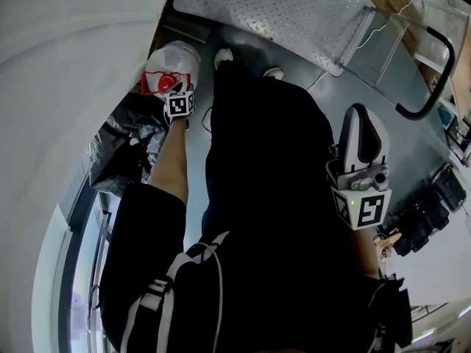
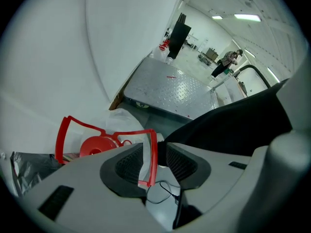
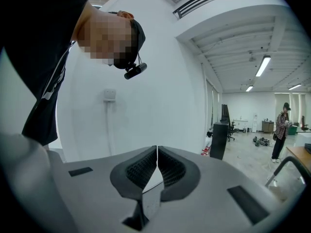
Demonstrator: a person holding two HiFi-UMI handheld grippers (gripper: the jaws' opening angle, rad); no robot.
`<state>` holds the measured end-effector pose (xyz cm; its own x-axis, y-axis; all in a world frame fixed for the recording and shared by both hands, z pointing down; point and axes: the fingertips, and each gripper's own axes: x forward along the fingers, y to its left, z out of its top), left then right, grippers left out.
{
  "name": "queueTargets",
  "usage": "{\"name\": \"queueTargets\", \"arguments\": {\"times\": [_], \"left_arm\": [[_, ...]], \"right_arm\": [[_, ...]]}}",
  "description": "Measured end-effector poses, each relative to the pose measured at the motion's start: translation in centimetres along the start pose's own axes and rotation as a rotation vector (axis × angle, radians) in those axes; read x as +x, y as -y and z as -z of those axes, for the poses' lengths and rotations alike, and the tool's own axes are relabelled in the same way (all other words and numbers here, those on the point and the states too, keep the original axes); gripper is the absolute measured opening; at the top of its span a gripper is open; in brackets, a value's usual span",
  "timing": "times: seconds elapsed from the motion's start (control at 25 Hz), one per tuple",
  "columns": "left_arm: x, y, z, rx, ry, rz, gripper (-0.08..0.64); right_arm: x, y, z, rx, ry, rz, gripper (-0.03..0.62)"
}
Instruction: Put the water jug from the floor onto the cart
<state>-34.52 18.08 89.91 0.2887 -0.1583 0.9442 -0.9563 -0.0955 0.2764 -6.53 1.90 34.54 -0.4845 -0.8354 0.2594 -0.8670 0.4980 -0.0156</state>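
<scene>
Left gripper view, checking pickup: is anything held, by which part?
Nothing held: the red handle sits ungripped between the open jaws of the left gripper.

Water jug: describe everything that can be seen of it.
The water jug is pale, translucent plastic with a red cap and a thin red handle framing its top. It seems to stand upright on the grey floor, against the white wall and near a corner of the cart. One bar of the handle runs between the open jaws of the left gripper; whether a pad touches it is unclear.
</scene>
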Motion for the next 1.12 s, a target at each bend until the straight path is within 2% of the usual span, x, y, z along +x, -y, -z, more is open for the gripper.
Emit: {"name": "queueTargets", "arguments": {"times": [0.12,0.28,0.56,0.68,0.8,0.96,1.12], "left_arm": [[0.9,-0.3,0.2,-0.018,0.000,-0.001,0.144],[2.1,-0.5,0.3,0.000,0.000,-0.001,0.144],[4.3,-0.4,1.0,0.025,-0.046,0.032,0.144],[4.8,-0.3,1.4,0.049,-0.071,0.041,0.144],[5.6,-0.3,1.9,0.066,-0.118,0.048,0.141],[4.7,-1.0,3.0,0.092,-0.151,0.025,0.041],[3.0,-1.2,2.5,0.083,-0.142,0.036,0.041]], "right_arm": [[0.3,0.2,1.6,0.020,-0.017,0.001,0.018],[0.9,0.4,2.7,0.030,-0.015,0.001,0.018],[1.0,0.9,4.4,0.016,-0.026,0.028,0.018],[1.4,1.0,4.7,0.041,-0.021,0.033,0.018],[1.9,0.5,5.2,0.027,-0.026,0.025,0.018],[1.6,0.3,4.9,0.009,-0.036,0.050,0.018],[1.3,0.9,4.2,0.045,-0.054,0.073,0.018]]}}
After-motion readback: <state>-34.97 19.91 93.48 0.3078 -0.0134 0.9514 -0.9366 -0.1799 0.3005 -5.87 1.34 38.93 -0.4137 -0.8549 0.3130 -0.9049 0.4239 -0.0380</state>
